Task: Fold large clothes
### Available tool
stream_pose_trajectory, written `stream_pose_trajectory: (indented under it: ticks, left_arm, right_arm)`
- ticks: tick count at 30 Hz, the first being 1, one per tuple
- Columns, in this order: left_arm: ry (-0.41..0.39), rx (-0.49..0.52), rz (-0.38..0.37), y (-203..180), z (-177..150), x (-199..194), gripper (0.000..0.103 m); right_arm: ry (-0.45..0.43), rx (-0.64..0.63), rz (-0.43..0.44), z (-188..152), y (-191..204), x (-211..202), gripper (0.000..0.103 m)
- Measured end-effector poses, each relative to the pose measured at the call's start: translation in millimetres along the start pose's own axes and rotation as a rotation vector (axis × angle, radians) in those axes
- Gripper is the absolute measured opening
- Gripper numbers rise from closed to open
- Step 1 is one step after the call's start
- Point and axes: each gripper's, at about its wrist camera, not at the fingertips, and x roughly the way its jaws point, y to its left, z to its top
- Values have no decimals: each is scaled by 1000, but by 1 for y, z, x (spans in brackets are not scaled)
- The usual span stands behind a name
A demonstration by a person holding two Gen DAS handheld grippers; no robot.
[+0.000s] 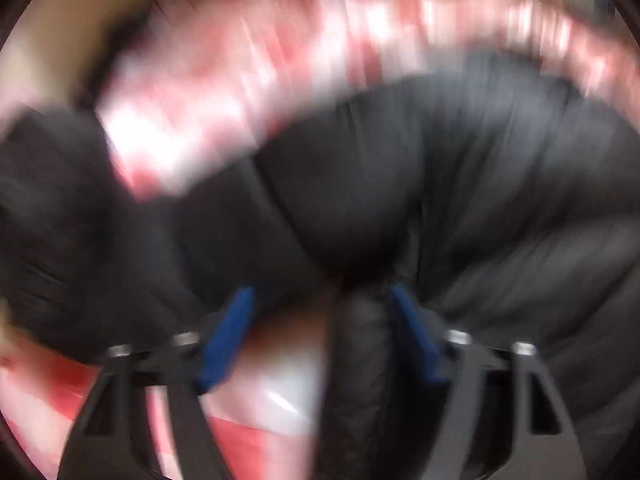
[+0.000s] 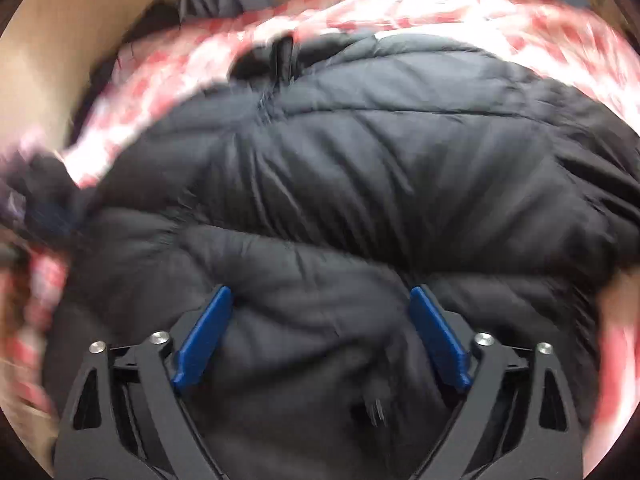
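Jackets: one black puffer jacket, spread on a red-and-white cloth.
Left gripper: fingers apart, a jacket fold against one pad, jacket at 12 o'clock.
Right gripper: spread wide, jacket bulging between, reaching 12 o'clock.

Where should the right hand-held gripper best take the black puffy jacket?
Probably the raised fold of the black puffy jacket, lying between the open fingers of the right hand-held gripper. Come straight forward: the ridge bulges up and suits the gap.

Puffy jacket (matt quilted cloth).
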Motion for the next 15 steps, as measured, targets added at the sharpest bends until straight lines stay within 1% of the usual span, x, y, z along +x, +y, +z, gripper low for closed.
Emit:
stream_pose_trajectory:
  ticks: [1,2,3,4,5,6,7,8,10,11,12,13,14,15]
  left_arm:
    - [-7,-74,-65,10,-14,-3,64]
    - [-11,-116,-113,20,-22,-11,64]
    - [-26,-149,-194,33,-37,-29,64]
    - [-29,-158,-253,44,-54,-45,67]
    - [-22,-161,-289,50,-68,-55,74]
    - [-6,-167,-339,60,-88,-67,78]
    - [17,-180,-377,69,-109,-74,83]
    - [46,-193,-389,69,-128,-80,83]
    - [97,-227,-401,73,-166,-86,83]
    - [120,-240,-424,75,-174,-79,83]
    - [141,-256,-460,72,-184,-84,83]
    - [154,-276,-507,68,-192,-85,83]
    - [156,-289,-564,60,-200,-90,82]
    - [146,-286,-581,55,-200,-94,79]
  right_arm:
    - [-20,-15,22,-7,-5,-30,87]
    - [-27,-47,6,-14,-9,-51,87]
    - [-20,-94,-35,-29,-16,-78,89]
    - [13,-112,-59,-48,-28,-99,91]
    - [50,-93,-47,-65,-40,-113,91]
    - [97,-42,-2,-85,-56,-123,91]
    - [142,27,60,-105,-72,-129,91]
    - [168,70,87,-120,-81,-132,91]
    - [194,106,84,-147,-90,-130,91]
    - [204,117,108,-156,-89,-131,91]
    - [216,137,161,-166,-87,-130,91]
    - [216,158,213,-174,-84,-129,89]
    - [219,169,252,-180,-80,-127,80]
    - [231,167,289,-187,-73,-125,74]
